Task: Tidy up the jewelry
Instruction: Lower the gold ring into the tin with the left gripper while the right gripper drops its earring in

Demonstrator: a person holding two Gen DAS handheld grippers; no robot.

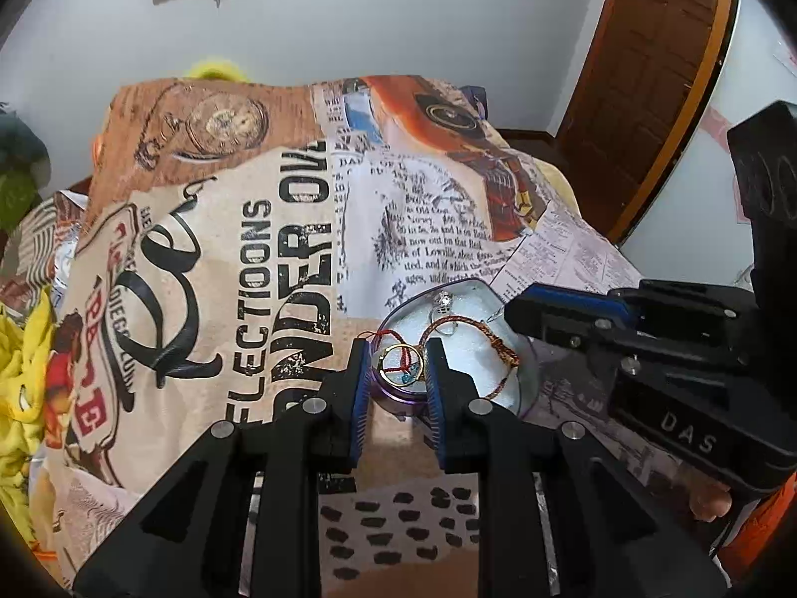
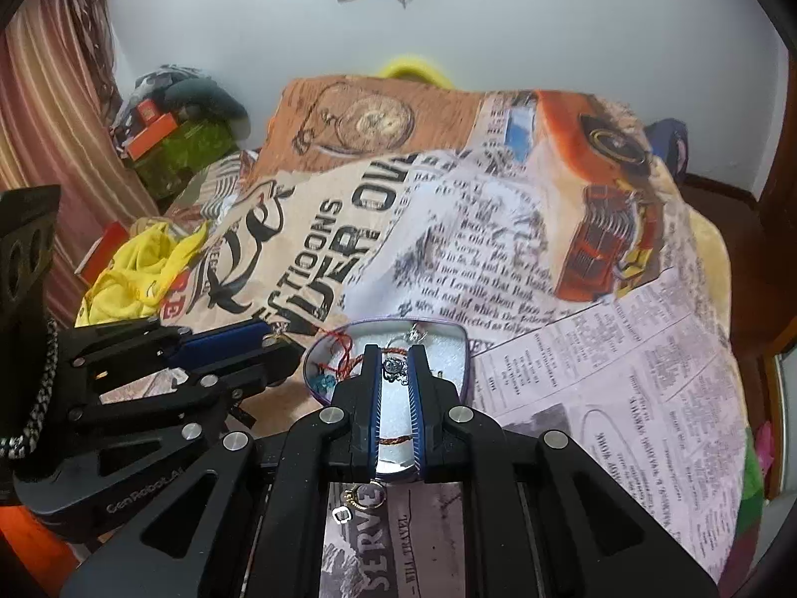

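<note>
A small clear purple-rimmed jewelry box [image 1: 498, 383] with a white foam lining lies on the printed bedspread. It holds a silver ring [image 1: 442, 300], a brown braided bracelet [image 1: 490, 341] and a red thread [image 1: 393, 335]. My left gripper [image 1: 400, 361] is partly open around a gold ring [image 1: 401, 364] at the box's left end. My right gripper [image 2: 397, 368] is narrowly open over the box [image 2: 448, 349], with a small silver piece [image 2: 395, 366] between its tips. Two rings [image 2: 366, 498] lie on the cloth under the right gripper.
The printed bedspread [image 1: 279, 259] covers the bed. Yellow cloth [image 2: 134, 269] and boxes [image 2: 154, 134] lie at the left side. A brown door [image 1: 642, 79] stands at the right. A white wall is behind the bed.
</note>
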